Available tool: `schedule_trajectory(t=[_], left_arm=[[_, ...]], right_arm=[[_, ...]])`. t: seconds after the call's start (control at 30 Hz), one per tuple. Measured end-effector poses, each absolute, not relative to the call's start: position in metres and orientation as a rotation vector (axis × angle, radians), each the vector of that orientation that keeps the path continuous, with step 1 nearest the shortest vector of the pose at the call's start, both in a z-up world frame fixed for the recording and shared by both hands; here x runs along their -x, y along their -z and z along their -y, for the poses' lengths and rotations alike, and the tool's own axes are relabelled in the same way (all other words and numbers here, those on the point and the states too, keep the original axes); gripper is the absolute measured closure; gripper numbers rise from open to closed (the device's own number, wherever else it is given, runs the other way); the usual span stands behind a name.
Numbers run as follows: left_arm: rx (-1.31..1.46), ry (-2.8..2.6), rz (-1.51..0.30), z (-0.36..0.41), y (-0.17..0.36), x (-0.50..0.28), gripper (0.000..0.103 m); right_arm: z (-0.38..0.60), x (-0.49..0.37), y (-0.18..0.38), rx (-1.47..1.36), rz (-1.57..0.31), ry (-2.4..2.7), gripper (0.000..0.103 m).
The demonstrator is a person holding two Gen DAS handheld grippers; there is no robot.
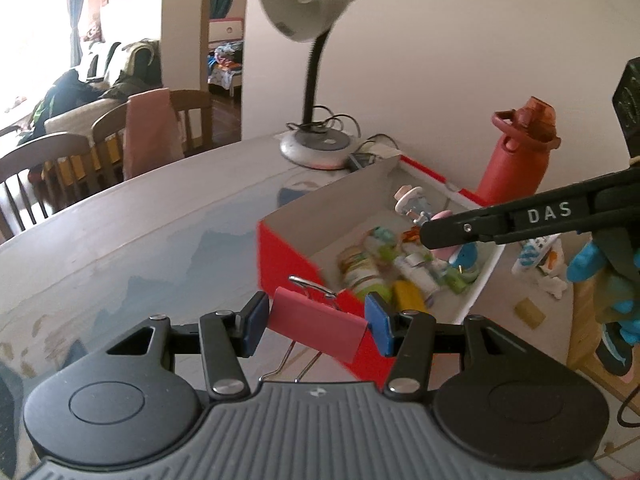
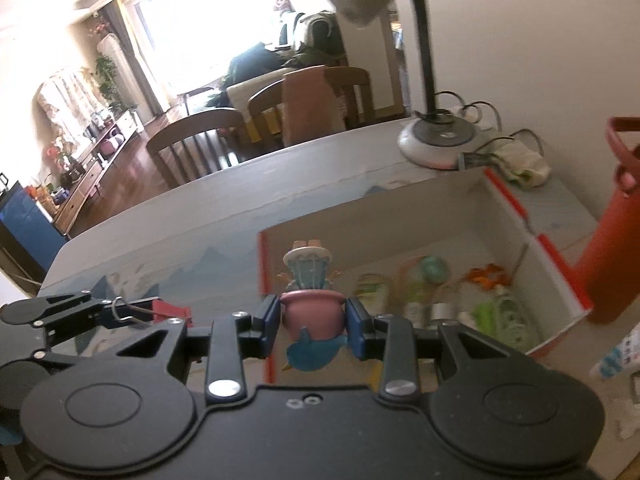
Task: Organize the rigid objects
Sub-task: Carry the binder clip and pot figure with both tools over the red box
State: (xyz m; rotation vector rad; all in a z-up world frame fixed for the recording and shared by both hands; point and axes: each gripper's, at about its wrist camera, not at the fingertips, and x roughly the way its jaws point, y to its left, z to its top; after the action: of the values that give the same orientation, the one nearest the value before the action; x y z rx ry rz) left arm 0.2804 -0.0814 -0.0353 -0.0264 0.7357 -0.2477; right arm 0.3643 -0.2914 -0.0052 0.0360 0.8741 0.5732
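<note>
Above the near corner of the red box (image 1: 296,264), the left gripper (image 1: 316,322) holds a red binder clip (image 1: 320,326) crosswise between its blue pads, which press on the clip's two ends; the wire handles stick out above and below. Just to its right, the right gripper (image 2: 312,322) clamps a small figurine (image 2: 312,296) by its pink middle, with a pale blue skirt and two little feet pointing away from the camera and a blue bird shape hanging toward it. In the left wrist view the right gripper's finger (image 1: 500,224) reaches in over the box's open top. Inside the white-lined box lie small jars, tubes and a yellow piece, somewhat blurred. The box sits on a pale table (image 1: 140,232), with a grey desk lamp (image 1: 308,20) behind it and a red water bottle (image 1: 516,156) standing just beside its far right corner. Wooden chairs (image 1: 48,172) line the table's far edge.
</note>
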Motion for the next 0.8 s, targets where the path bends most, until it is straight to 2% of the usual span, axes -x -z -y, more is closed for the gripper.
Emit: schedule_trajectory(t=[0.4, 0.8], left_arm=[[-0.012, 0.272, -0.78, 0.152, 0.044, -0.321, 0.051], [-0.039, 0.236, -0.911, 0.19, 0.087, -0.38, 0.051]], right_arm=[[0.354, -0.404, 0.027, -0.056, -0.89, -0.519, 0.069], [0.363, -0.444, 0.065, -0.039, -0.95, -0.475, 0.069]])
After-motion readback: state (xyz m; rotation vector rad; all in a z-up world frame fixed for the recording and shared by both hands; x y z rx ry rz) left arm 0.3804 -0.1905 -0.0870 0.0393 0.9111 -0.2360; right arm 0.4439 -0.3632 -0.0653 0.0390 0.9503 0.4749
